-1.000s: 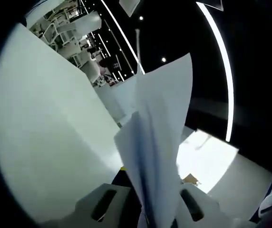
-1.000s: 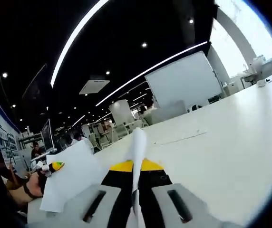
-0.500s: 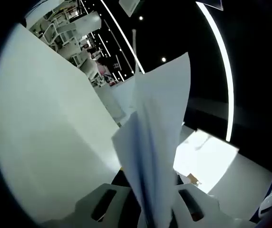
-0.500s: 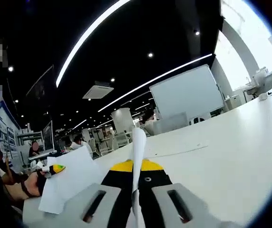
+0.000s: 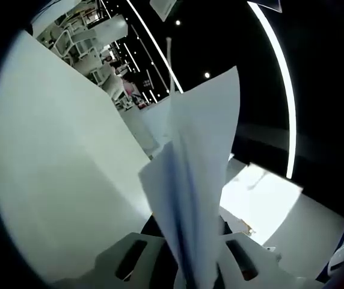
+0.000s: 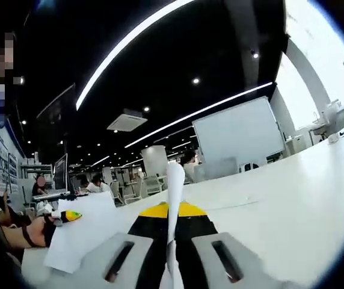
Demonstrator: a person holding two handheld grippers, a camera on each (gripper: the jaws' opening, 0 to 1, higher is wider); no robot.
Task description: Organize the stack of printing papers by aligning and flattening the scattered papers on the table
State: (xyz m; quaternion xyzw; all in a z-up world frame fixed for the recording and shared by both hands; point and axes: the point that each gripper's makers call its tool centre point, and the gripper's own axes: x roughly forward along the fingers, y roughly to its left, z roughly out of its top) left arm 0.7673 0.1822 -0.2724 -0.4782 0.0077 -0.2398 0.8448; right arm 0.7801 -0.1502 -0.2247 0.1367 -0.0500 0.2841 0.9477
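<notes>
Gripping from both sides looks like the plan: each tool pinches the papers at one edge so they can be lifted and squared before going down flat

Left gripper view: the left tool (image 5: 187,274) is clenched on the papers (image 5: 196,180), which rise from between its jaws at 6 o'clock and fan up toward 1 o'clock. Several sheets show, their edges splayed and out of line, so the bundle is not yet aligned. The table (image 5: 58,180) fills the 9 o'clock side as a tilted white plane, which says the hand is rolled over; the papers are off it, in the air. A lit ceiling strip (image 5: 283,84) curves down the 2 o'clock side. Holding by the edge lets the loose ends hang free to be tapped level, I judge

Right gripper view: the right tool (image 6: 171,268) is closed on a thin edge of the papers (image 6: 173,192), seen almost edge-on, standing up from 6 o'clock to centre. The sheets spread out toward 8 o'clock, where the other tool's yellow tip (image 6: 71,215) and a hand (image 6: 30,232) hold the far side. The table (image 6: 280,205) runs level from 3 o'clock, below the papers. A whiteboard (image 6: 238,129) stands at 2 o'clock. With the sheets slack between the two tools, they may slip or crease
</notes>
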